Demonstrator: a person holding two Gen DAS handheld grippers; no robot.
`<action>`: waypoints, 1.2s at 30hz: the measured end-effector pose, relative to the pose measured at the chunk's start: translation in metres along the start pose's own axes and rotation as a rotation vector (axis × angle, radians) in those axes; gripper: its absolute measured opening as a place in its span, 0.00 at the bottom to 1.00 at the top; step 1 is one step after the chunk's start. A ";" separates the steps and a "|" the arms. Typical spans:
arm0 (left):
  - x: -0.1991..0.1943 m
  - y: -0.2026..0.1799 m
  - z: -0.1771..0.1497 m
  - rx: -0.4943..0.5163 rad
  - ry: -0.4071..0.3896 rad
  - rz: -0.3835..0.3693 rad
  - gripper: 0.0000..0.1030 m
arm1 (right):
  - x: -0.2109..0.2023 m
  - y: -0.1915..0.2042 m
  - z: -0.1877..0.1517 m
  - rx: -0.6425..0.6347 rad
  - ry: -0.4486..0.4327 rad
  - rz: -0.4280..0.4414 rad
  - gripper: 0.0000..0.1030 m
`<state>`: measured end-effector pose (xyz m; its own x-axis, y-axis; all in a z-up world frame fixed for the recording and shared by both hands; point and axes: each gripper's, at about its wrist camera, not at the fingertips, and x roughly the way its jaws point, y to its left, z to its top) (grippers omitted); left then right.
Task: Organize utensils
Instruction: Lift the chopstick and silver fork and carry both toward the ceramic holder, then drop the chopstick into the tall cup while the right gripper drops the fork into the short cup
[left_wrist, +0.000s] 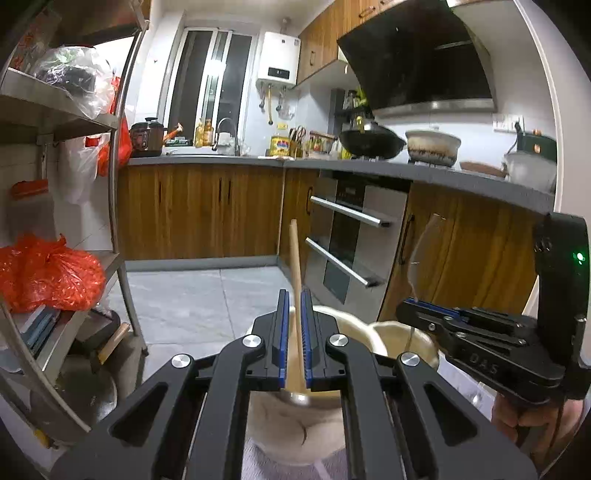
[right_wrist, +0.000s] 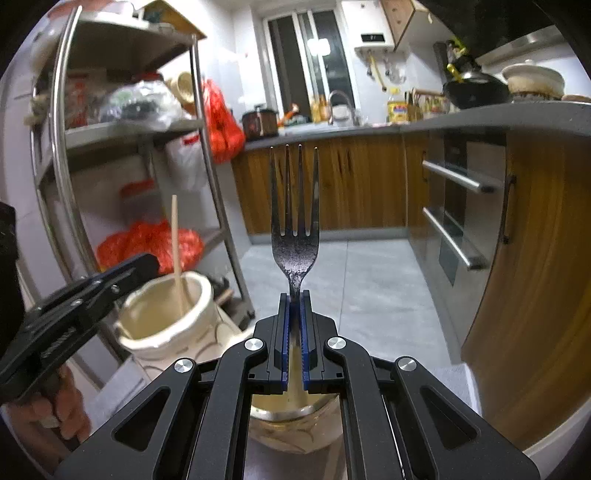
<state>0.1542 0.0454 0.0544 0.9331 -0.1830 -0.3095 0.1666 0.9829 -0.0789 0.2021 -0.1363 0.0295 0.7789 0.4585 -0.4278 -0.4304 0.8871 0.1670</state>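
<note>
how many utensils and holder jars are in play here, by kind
chopsticks: 1, a wooden chopstick held in the left gripper
forks: 1, a dark fork held tines up in the right gripper
jars: 2, a left jar and a right jar
total: 4

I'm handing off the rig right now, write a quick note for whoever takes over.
Left tool: shut on a wooden chopstick, its lower end inside the left cream jar.
Right tool: shut on a dark fork, tines up, handle over the second jar.
Done: both utensils picked up.
Left: lower each into its jar, release, then check for further utensils; none show in view.
</note>
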 end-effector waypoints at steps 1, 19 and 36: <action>0.000 -0.002 -0.002 0.015 0.000 0.003 0.06 | 0.002 0.000 -0.001 0.000 0.014 0.001 0.06; -0.010 -0.001 -0.008 0.022 -0.051 0.040 0.58 | 0.015 0.012 -0.012 -0.082 0.054 -0.083 0.06; -0.009 0.004 -0.010 0.009 -0.044 0.050 0.67 | 0.007 0.008 -0.008 -0.076 0.014 -0.099 0.29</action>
<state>0.1430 0.0508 0.0476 0.9534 -0.1327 -0.2710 0.1220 0.9909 -0.0561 0.2010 -0.1267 0.0209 0.8129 0.3675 -0.4518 -0.3855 0.9210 0.0556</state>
